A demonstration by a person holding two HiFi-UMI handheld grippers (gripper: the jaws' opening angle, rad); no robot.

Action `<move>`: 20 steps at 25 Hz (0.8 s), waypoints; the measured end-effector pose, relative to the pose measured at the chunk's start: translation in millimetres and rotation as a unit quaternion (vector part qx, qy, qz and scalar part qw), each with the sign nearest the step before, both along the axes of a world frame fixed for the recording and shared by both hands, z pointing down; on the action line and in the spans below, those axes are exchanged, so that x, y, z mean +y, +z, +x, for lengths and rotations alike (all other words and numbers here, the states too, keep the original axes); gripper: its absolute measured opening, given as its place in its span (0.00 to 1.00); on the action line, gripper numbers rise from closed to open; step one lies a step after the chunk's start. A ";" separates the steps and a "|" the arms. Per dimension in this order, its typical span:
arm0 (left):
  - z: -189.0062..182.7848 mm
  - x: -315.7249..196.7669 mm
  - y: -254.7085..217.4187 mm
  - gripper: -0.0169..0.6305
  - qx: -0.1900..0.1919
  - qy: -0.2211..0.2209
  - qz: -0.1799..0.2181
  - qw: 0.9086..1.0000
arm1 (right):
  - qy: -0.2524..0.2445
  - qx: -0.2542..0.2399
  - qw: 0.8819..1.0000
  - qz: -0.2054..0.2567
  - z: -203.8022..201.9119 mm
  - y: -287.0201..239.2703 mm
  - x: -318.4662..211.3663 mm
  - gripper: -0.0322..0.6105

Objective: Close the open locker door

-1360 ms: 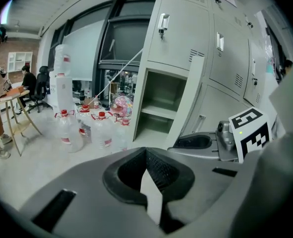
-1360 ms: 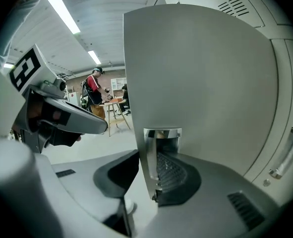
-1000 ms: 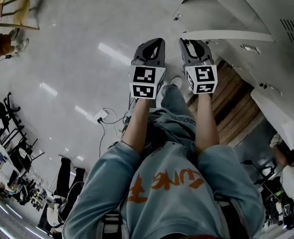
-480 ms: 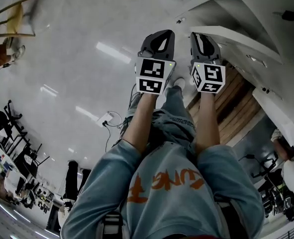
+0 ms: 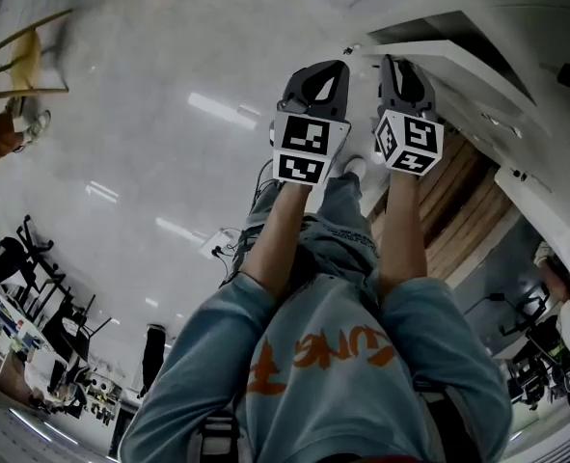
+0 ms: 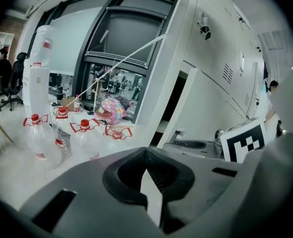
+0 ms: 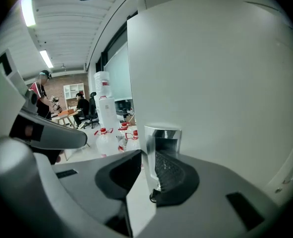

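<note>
Now the bank of pale grey sheet-metal lockers (image 5: 545, 95) fills the head view from 1 to 4 o'clock and sits nearer than it did a second ago. Both arms have pushed out toward 12 o'clock over the glossy, light-streaked grey floor (image 5: 149, 85). The flat white-painted metal locker door (image 5: 448, 61) stands open, its thin free edge jutting from the bank toward 11 o'clock. That edge now meets the tip of the right hand-held gripper (image 5: 398, 64), where earlier a stretch of floor lay between them. By my reading the reach is over, and what remains is to take hold and swing the panel back into its frame.

In the right gripper view the locker door (image 7: 210, 73) is a smooth, matte, featureless slab from 1 to 3 o'clock. The jaws of the right hand-held gripper (image 7: 147, 155) are closing, down to a narrow gap. The small boxy chrome latch (image 7: 162, 135) on the door's edge sits between them, and the ribbed black pad beside it does not clearly press yet. The left hand-held gripper (image 5: 318, 70), moulded grey plastic carrying a black-and-white marker cube, idles at 9 o'clock of the right one, its jaws together on nothing.
</note>
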State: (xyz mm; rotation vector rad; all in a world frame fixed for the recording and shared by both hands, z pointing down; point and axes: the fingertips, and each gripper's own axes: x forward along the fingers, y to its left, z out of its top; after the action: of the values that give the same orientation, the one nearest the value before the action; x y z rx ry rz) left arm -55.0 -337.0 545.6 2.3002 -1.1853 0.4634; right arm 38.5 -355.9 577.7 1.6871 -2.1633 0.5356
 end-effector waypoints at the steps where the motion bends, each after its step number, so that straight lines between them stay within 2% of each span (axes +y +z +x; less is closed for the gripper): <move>1: -1.5 -1.9 0.6 0.05 0.000 0.001 -0.001 1.000 | 0.005 0.000 1.000 0.000 0.1 -0.2 -3.5 0.20; 10: -9.8 -16.6 -4.1 0.05 0.004 0.001 -0.004 1.000 | 0.051 0.006 0.999 -0.003 10.1 0.9 -27.1 0.18; 20: -6.1 -28.5 -17.5 0.05 0.010 0.020 0.005 1.000 | 0.103 0.010 0.995 -0.016 19.9 2.1 -49.3 0.18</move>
State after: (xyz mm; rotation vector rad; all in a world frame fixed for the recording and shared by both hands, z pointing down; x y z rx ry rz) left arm -61.0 -365.6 528.1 2.3349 -1.1351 0.4484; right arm 58.4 -405.2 579.8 1.9005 -1.9685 0.6024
